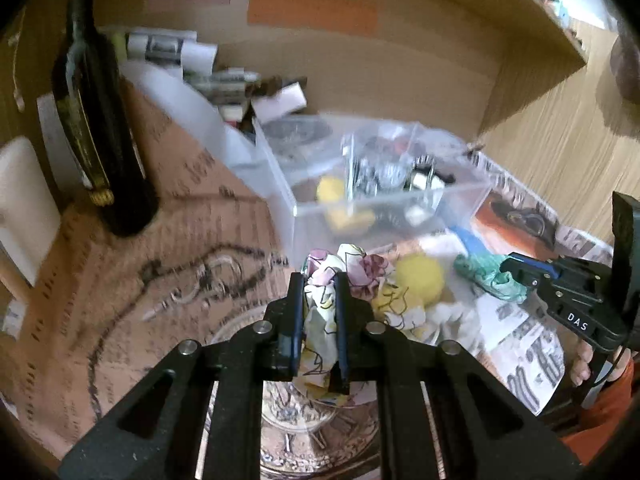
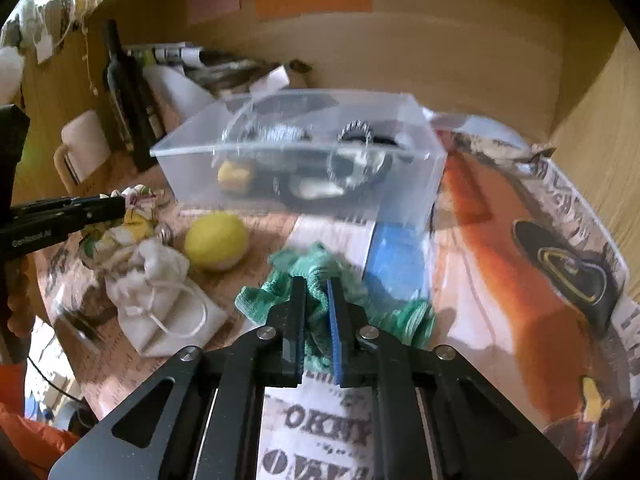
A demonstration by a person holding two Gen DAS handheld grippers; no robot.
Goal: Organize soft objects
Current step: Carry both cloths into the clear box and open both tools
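My left gripper [image 1: 318,280] is shut on a floral cloth [image 1: 320,312], white with pink and yellow flowers, lifted over a glass dish. It also shows at the left of the right wrist view [image 2: 120,206], holding the floral cloth [image 2: 138,204]. My right gripper [image 2: 316,284] is shut on a green knitted cloth [image 2: 340,304] on the newspaper; it shows in the left wrist view [image 1: 508,268] with the green cloth [image 1: 480,272]. A yellow soft ball [image 2: 216,240] and a white drawstring pouch [image 2: 160,300] lie between the grippers. A clear plastic box [image 2: 304,152] stands behind.
The box holds a yellow item [image 2: 234,174] and dark and metallic things. A dark bottle [image 1: 100,128] and a white mug [image 2: 82,148] stand at the left. Boxes and papers [image 1: 224,80] crowd the back corner. Wooden walls [image 2: 440,40] enclose the newspaper-covered surface.
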